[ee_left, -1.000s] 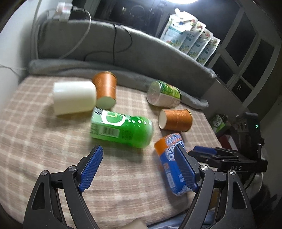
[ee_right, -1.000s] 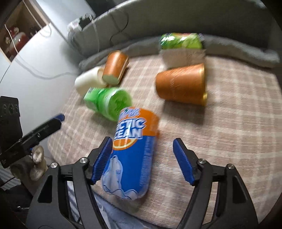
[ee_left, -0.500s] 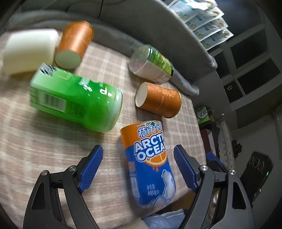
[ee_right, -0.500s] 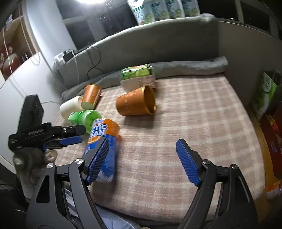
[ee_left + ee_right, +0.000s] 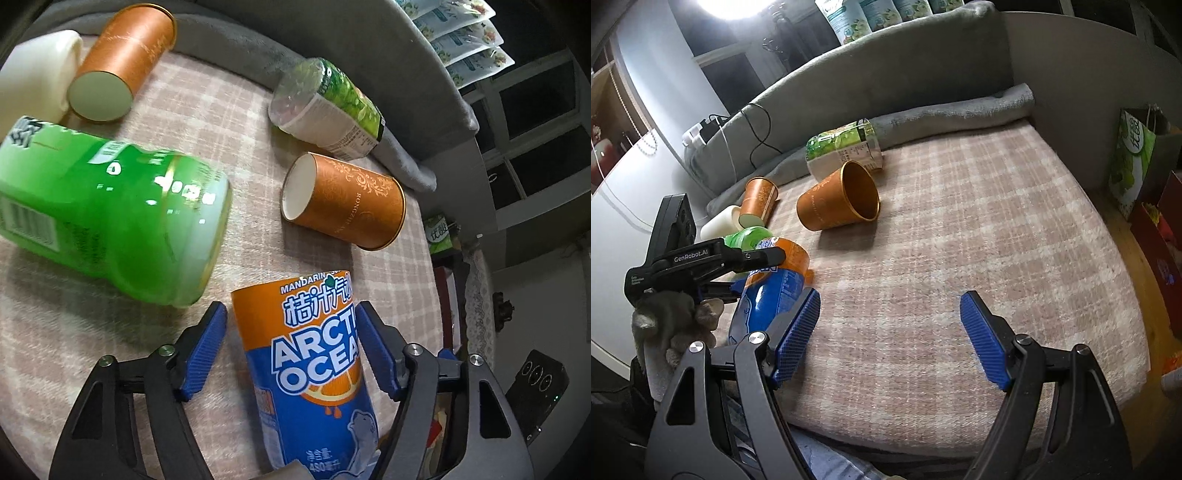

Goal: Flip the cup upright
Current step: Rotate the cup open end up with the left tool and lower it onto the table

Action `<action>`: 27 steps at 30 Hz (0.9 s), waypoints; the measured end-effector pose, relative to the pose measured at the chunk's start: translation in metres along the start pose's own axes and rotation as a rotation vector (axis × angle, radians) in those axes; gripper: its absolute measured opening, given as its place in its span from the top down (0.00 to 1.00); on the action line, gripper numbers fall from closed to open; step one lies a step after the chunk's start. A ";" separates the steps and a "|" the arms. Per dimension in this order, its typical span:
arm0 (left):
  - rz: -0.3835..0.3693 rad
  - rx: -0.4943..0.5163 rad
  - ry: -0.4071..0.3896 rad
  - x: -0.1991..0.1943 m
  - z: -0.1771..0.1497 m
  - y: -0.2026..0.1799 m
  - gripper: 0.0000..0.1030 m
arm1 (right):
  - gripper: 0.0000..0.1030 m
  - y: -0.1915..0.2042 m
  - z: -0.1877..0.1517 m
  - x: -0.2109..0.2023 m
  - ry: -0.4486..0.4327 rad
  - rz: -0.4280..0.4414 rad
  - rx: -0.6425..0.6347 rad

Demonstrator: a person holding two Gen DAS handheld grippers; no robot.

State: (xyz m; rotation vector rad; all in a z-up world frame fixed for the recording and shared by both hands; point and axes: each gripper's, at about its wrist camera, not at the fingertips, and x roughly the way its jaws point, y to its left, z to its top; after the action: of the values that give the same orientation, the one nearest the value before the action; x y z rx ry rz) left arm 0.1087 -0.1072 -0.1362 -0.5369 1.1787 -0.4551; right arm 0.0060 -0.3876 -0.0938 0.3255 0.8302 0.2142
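A plaid cover (image 5: 960,240) is spread flat over the bed. A rolled grey blanket (image 5: 960,110) lies along its far edge, at twelve o'clock. Pouches (image 5: 879,14) line the padded back above it. A black cable (image 5: 764,125) trails down at ten o'clock. A green bag (image 5: 1132,162) stands off the cover at three o'clock.

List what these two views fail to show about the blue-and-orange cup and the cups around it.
- Blue cup, left wrist view: its near end runs off the bottom edge; whether the pads already touch it is unclear.
- Blue cup, right wrist view: partly covered by the left gripper and the right gripper's pad.
- Green cup, left wrist view: motion-blurred and cut by the left edge.
- White cup, left wrist view: cut by the frame edge.
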 end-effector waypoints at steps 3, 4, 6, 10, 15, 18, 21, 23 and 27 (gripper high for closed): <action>0.018 0.036 -0.012 -0.001 -0.001 -0.006 0.36 | 0.22 -0.004 0.000 0.001 0.001 -0.002 0.017; 0.020 0.039 -0.013 -0.001 -0.001 -0.007 0.36 | 0.22 -0.006 0.000 0.001 0.001 -0.001 0.024; 0.024 0.047 -0.023 -0.002 0.000 -0.010 0.36 | 0.22 -0.009 0.000 0.002 0.001 -0.001 0.034; 0.040 0.099 -0.082 -0.017 -0.003 -0.020 0.36 | 0.22 -0.010 -0.002 0.003 0.005 0.002 0.041; 0.067 0.208 -0.191 -0.040 -0.005 -0.040 0.36 | 0.22 -0.009 -0.002 0.004 0.010 0.012 0.049; 0.085 0.273 -0.250 -0.046 -0.006 -0.051 0.36 | 0.22 -0.009 -0.002 0.006 0.014 0.020 0.055; 0.158 0.355 -0.331 -0.047 -0.009 -0.063 0.37 | 0.22 -0.008 -0.003 0.007 0.019 0.028 0.064; 0.187 0.396 -0.358 -0.045 -0.011 -0.067 0.37 | 0.22 -0.009 -0.003 0.007 0.019 0.025 0.066; 0.230 0.473 -0.402 -0.040 -0.018 -0.078 0.37 | 0.22 -0.011 -0.004 0.007 0.016 0.021 0.073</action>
State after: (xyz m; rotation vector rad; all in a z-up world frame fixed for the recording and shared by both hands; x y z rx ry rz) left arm 0.0751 -0.1479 -0.0640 -0.0716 0.7012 -0.3881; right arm 0.0082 -0.3951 -0.1046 0.4017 0.8523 0.2069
